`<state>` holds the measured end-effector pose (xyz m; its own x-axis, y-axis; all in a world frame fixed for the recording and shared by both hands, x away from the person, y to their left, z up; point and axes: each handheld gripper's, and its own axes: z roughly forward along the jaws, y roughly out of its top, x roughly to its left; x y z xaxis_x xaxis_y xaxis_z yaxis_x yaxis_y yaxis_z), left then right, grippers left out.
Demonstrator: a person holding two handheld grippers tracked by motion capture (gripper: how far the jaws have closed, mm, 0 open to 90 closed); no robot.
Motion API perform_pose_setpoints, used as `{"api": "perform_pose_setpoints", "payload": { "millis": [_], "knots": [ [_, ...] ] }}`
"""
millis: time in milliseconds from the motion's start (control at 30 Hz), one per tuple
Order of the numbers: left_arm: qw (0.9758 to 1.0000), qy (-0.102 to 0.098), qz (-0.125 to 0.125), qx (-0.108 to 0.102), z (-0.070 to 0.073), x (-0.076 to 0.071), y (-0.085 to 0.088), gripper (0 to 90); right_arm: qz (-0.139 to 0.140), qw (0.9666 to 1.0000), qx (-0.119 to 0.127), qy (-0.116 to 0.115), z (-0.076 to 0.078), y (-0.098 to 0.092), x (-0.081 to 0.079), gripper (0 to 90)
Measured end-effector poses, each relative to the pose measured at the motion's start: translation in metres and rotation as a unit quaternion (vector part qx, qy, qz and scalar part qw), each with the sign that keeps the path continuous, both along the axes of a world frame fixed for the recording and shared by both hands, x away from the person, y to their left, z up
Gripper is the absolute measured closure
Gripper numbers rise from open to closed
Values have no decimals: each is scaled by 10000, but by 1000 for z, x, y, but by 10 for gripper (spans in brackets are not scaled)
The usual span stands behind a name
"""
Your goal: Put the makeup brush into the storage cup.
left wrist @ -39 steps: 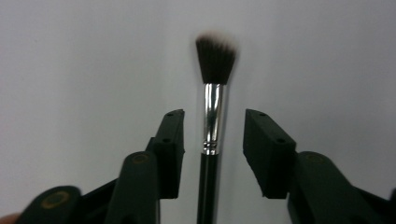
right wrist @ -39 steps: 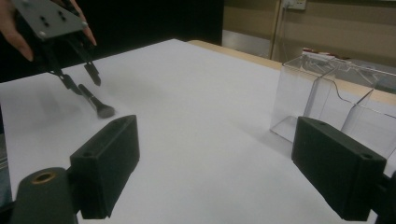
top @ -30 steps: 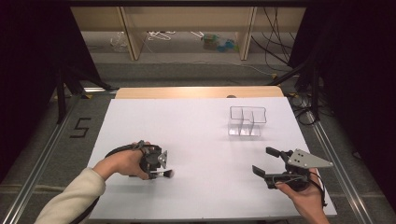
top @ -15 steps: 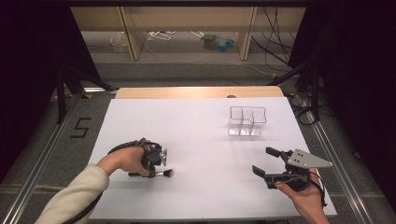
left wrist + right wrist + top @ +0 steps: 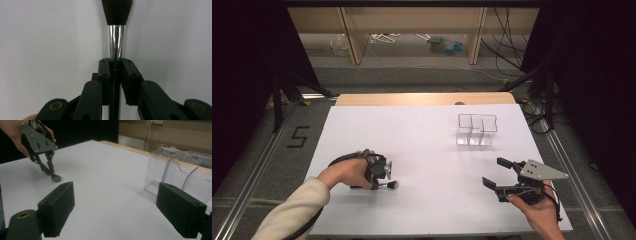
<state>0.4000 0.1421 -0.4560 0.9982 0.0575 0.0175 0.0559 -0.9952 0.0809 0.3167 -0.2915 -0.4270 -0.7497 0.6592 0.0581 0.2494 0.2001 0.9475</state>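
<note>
A makeup brush point(image 5: 392, 185) with a silver ferrule point(image 5: 115, 40) and dark bristles lies low on the white table point(image 5: 422, 140), at the front left. My left gripper point(image 5: 383, 184) points down at it. Its jaws have just been closing and now press on the brush's black handle from both sides point(image 5: 115, 65). The right gripper view shows that left gripper point(image 5: 51, 174) farther off, with the bristle tip point(image 5: 56, 178) on the sheet. My right gripper point(image 5: 494, 172) hovers at the front right, open with nothing between its pads point(image 5: 117, 207).
A clear plastic organizer point(image 5: 477, 130) with compartments stands at the back right of the table, just beyond the right gripper point(image 5: 180, 170). A wooden edge point(image 5: 422, 98) runs along the table's far side. Metal rails flank the table on the floor.
The left hand has settled slightly over its gripper at the brush. The brush and the right gripper stay where they were.
</note>
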Motion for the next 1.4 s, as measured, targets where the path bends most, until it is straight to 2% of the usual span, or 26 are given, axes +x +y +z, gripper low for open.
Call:
{"api": "perform_pose_setpoints", "payload": {
  "millis": [33, 133, 200, 233, 267, 300, 333, 367, 467, 533, 633, 733, 767, 833, 967, 1000, 1033, 1067, 1100, 1133, 1200, 1233, 1267, 1300, 1333, 1400],
  "knots": [
    [10000, -38, -48, 6, 2, -1, 1, 780, -50, 9998, -180, 47, 2, -2, -1, 160],
    [9999, -100, -37, -66, 5, -2, 2, 780, -43, 9998, -185, 64, 2, -2, -1, 161],
    [9998, -150, -25, -146, 8, -3, 3, 779, -52, 9998, -196, -52, 1, -2, 0, 161],
    [9996, -188, -8, -209, 11, -4, 4, 780, 7, 10000, 7, 30, 0, 1, 0, 161],
    [9996, -188, -8, -209, 11, -4, 4, 779, -17, 10000, -23, 37, 0, 0, 0, 161],
    [9994, -257, -36, -234, 14, -5, 4, 780, -35, 9999, -65, -115, 0, -1, 1, 161],
    [9991, -313, -36, -283, 15, -5, 5, 780, -33, 9999, -58, -119, 0, -1, 1, 160],
    [9987, -357, -7, -371, 17, -6, 6, 779, -35, 10000, -29, 13, 0, 0, 0, 160],
    [9974, -475, 0, -545, 22, -8, 9, 780, -53, 9999, -64, -114, 0, -1, 1, 161],
    [9946, -638, 132, -806, 27, -11, 12, 780, -55, 9999, -65, -115, 0, -1, 1, 161],
    [9929, -704, 232, -927, 30, -12, 14, 780, -54, 9999, -70, -106, -1, -1, 1, 160],
    [9884, -868, 366, -1193, 32, -13, 18, 780, -57, 9999, -66, -86, -1, -1, 1, 160],
    [9856, -909, 476, -1346, 33, -14, 21, 780, -60, 9999, -70, -105, -1, -1, 1, 161],
    [9849, -882, 516, -1396, 33, -14, 22, 780, -79, 10000, -57, -17, -1, 0, 0, 160],
    [9780, -939, 699, -1729, 35, -15, 29, 780, -76, 9999, -67, -87, -1, -1, 1, 161],
    [9732, -968, 823, -1918, 34, -16, 29, 780, -76, 9999, -67, -87, -1, -1, 1, 161],
    [9727, -1009, 812, -1925, 36, -16, 31, 780, -81, 9999, -66, -12, -1, 0, 0, 160],
    [9671, -1023, 943, -2129, 35, -17, 31, 780, -65, 9999, -84, 31, 0, -1, 0, 161],
    [9675, -1048, 883, -2123, 37, -16, 33, 780, -68, 9999, -86, 28, 0, -1, 0, 161],
    [9641, -1112, 933, -2222, 37, -17, 34, 780, -86, 9999, -58, -2, -1, 0, 0, 161],
    [9538, -1237, 1042, -2532, 40, -17, 39, 779, -75, 10000, -52, 14, -1, -1, 0, 161],
    [9538, -1237, 1042, -2532, 40, -17, 39, 780, -80, 10000, -52, 7, -1, -1, 0, 161],
    [9485, -1296, 1106, -2672, 41, -18, 43, 779, -92, 9999, -50, 3, -1, -1, 0, 161],
    [9485, -1296, 1106, -2672, 41, -18, 43, 780, -70, 9999, -83, 37, 0, -1, 0, 160],
    [9431, -1348, 1173, -2805, 41, -19, 44, 780, -70, 9999, -83, 37, 0, -1, 0, 160],
    [9369, -1397, 1242, -2953, 42, -19, 48, 779, -67, 10000, -68, 18, -1, -1, 0, 161]
  ]
}}
